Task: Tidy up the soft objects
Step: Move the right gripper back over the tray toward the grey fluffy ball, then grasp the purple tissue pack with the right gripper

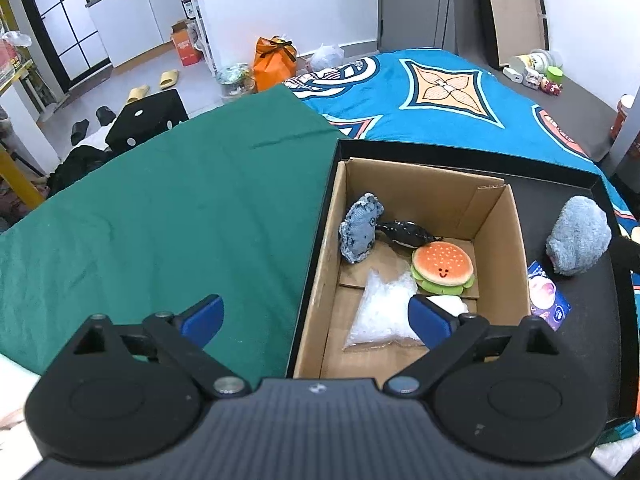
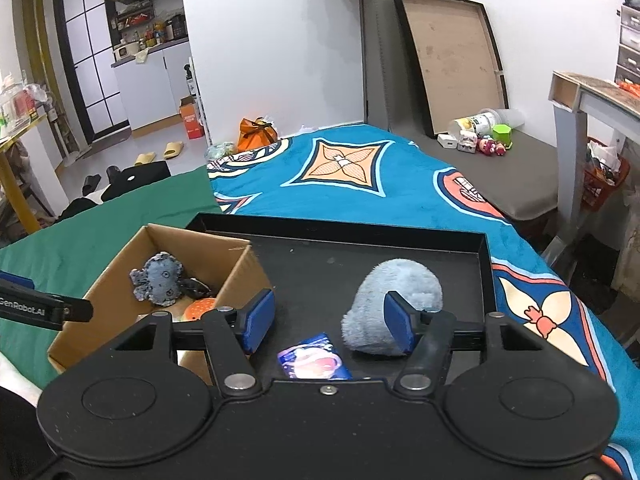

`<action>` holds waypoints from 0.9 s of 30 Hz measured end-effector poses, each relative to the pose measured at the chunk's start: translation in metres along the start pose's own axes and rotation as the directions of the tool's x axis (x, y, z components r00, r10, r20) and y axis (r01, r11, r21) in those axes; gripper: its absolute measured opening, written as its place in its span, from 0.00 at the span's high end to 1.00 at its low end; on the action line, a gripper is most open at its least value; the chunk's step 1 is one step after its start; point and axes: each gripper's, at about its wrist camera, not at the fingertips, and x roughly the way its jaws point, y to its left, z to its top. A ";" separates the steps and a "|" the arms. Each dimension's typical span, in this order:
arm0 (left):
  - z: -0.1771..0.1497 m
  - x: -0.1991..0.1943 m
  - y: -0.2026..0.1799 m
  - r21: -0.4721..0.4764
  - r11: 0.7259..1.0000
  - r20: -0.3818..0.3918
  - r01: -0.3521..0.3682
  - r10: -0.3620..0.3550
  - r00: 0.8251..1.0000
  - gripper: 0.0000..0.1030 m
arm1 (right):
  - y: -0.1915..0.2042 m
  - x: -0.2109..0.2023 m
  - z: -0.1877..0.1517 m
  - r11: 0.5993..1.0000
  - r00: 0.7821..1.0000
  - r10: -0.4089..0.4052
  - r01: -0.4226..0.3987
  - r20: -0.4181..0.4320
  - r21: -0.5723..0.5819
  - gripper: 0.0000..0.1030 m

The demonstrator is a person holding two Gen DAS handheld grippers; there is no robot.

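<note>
Left hand-held gripper (image 1: pixel 316 320) agape above box (image 1: pixel 500 216)

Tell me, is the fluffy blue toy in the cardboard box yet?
Not yet. The fluffy blue toy sits on the black tray, outside the cardboard box.

A lived-in home, a small flat by its look. A bed (image 2: pixel 400 184) with a teal patterned blanket (image 1: pixel 460 108) fills the middle of the room, with a green cloth (image 1: pixel 160 216) over its near left corner. Slippers (image 2: pixel 160 154) and dark shoes (image 1: pixel 88 124) lie on the tiled floor (image 1: pixel 132 76). Beyond them, a kitchen nook has white cabinets (image 2: pixel 156 88), a counter crowded with bottles (image 2: pixel 154 34) and a black-framed glass door (image 2: pixel 92 64). Small toys (image 2: pixel 480 140) and a tub sit on a grey pad (image 2: pixel 516 176) by the wall, and an orange bag (image 1: pixel 274 64) stands at the bed's far corner.
</note>
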 end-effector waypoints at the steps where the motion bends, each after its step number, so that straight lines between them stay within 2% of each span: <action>1: 0.000 0.000 -0.001 0.001 1.000 -0.002 -0.005 0.005 1.000 0.05 | -0.003 0.001 -0.001 1.000 1.000 0.001 -0.001 0.000 0.004 0.42; 8: 0.003 0.000 -0.009 0.022 0.999 -0.014 -0.039 0.039 0.999 0.05 | -0.018 0.010 -0.015 1.000 1.000 -0.011 0.011 0.005 0.001 0.42; 16: 0.006 0.001 -0.022 0.053 0.994 -0.027 -0.095 0.096 0.995 0.05 | -0.040 0.028 -0.029 0.997 1.000 0.020 -0.019 -0.017 0.072 0.42; 27: 0.009 0.009 -0.033 0.088 0.986 -0.055 -0.145 0.150 0.987 0.05 | -0.043 0.053 -0.048 0.987 0.990 0.114 -0.103 -0.087 0.125 0.42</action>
